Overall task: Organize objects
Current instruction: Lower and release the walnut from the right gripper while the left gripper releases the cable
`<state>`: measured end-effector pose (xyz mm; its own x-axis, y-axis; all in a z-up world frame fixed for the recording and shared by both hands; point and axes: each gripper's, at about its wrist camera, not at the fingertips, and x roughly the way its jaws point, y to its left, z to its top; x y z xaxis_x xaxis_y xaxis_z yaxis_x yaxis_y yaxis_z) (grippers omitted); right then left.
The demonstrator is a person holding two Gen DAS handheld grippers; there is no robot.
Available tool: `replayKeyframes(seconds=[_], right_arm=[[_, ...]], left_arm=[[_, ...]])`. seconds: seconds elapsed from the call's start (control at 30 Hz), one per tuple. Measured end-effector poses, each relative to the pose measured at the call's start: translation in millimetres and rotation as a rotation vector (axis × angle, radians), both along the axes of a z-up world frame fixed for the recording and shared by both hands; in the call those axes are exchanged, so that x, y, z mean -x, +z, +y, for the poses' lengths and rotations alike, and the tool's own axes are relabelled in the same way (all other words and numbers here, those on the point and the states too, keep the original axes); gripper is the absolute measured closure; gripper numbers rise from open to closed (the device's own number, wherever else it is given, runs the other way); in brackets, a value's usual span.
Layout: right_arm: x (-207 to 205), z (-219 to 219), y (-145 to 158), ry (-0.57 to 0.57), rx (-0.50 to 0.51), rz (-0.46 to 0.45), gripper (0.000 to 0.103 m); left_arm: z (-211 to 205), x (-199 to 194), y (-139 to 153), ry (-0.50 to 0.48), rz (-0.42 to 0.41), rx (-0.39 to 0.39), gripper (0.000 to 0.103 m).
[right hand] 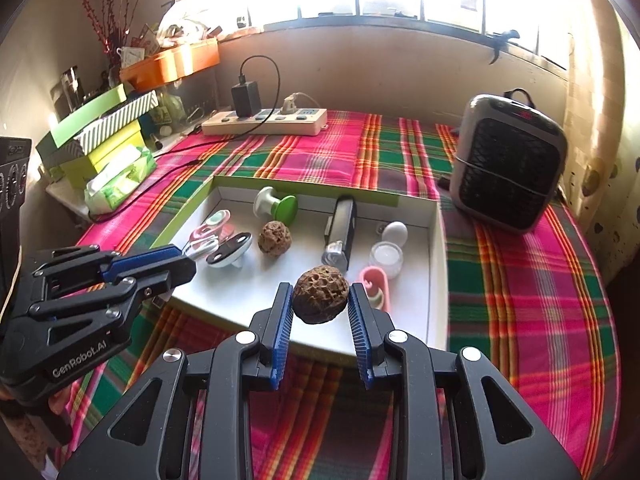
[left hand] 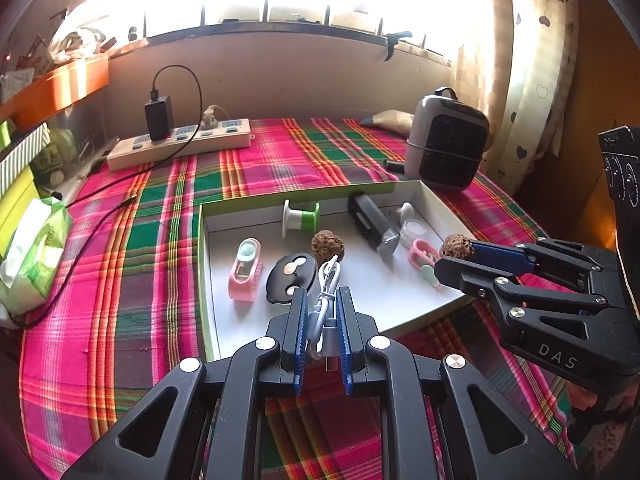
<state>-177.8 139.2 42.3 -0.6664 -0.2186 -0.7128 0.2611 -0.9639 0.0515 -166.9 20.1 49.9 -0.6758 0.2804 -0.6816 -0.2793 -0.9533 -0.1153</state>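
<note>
Two items are held above the near edge of the white tray (left hand: pixel 436 208): the left tongs (left hand: pixel 323 320) grip a coiled white cable (left hand: pixel 326 300), the right tongs (right hand: pixel 320 300) grip a walnut (right hand: pixel 320 294). Neither is set down yet. Inside the tray lie a second walnut (left hand: pixel 328 244), a spool (left hand: pixel 300 218) and several small items. Only the right view shows stacked boxes (right hand: pixel 100 136) left of the tray.

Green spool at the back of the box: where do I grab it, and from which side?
Grip the narrow white core of the spool from above, fingers either side of it. It lies on its side, white flange one end, green the other, so the core is the only slim part. The box wall sits close behind, so a level approach looks cramped.
</note>
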Motion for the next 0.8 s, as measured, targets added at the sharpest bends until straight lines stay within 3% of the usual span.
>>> replayKeyframes(seconds=[0.8], right_arm=[[34,-19,-24,0.040,-0.027,-0.076,0.073]], left_arm=[[-2,17,-16,-0.002,-0.041,0.007,0.092]])
